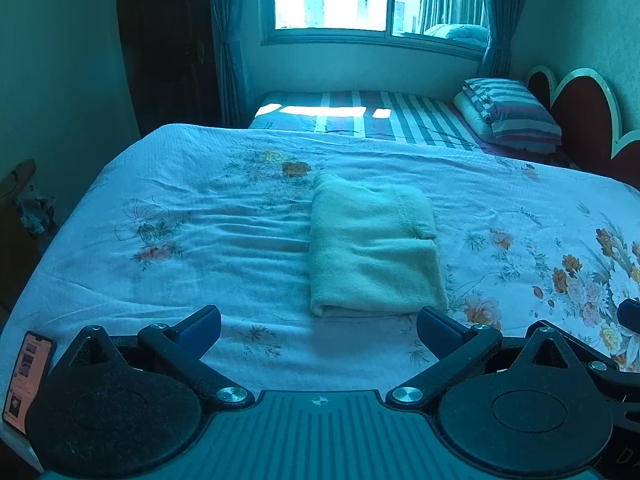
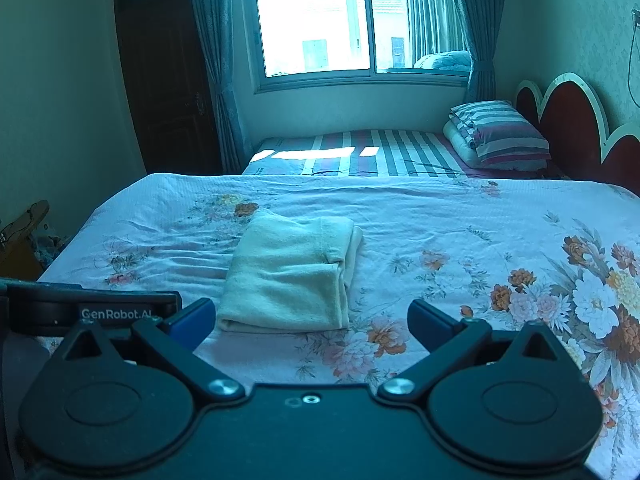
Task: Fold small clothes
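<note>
Your left gripper (image 1: 319,330) sits nearest the lens, jaws spread wide and holding nothing; your right gripper (image 2: 311,320) is likewise spread and empty. Ahead of both, the pale folded garment (image 1: 374,246) lies flat on the floral bedspread (image 1: 180,264), not touching either claw. Its long axis runs away from you, folded edge nearest. It lies ahead and slightly right of your left claw, ahead and slightly left of your right, so it sits between them, about equally near both.
</note>
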Demonstrator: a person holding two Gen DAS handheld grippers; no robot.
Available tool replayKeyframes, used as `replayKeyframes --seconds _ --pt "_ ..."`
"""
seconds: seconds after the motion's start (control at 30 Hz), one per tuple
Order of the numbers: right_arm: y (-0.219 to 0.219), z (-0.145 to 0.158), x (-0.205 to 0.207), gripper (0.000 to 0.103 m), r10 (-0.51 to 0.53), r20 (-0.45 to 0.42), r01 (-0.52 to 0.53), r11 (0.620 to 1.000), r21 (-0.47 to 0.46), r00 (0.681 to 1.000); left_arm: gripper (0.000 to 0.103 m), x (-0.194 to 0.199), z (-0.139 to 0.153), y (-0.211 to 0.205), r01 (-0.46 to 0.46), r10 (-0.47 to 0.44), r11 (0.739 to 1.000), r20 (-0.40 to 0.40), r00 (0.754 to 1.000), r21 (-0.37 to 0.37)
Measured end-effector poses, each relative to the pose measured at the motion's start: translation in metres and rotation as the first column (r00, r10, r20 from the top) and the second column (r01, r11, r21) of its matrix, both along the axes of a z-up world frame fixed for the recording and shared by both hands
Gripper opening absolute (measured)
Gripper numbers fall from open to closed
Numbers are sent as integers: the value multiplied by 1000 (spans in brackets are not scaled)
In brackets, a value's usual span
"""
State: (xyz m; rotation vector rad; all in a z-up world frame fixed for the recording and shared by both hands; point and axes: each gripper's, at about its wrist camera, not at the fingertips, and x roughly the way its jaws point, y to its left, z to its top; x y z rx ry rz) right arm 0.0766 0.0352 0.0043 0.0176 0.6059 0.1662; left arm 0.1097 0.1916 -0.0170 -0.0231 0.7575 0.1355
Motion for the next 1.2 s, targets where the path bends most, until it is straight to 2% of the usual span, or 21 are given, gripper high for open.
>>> replayKeyframes --seconds 0.1,0.3,0.57,0.87,1.2 --pt "-1 -1 0 102 2 -2 -2 1000 -1 1000 103 1 2 -3 4 -4 1000 1 1000 26" --pt "-1 2 -1 102 6 9 -6 1000 -2 1000 103 6 1 -4 6 -6 1000 -37 999 1" --pt "-2 5 0 102 17 22 -17 1000 0 1000 103 4 0 -3 -8 8 1000 -7 1000 -17" --pt "-4 5 2 102 16 21 -16 1000 -3 1000 103 6 5 -9 -6 5 998 20 1000 70" --pt "-5 5 3 102 19 19 -19 1000 -2 1000 103 4 8 -10 -3 -2 995 50 999 102"
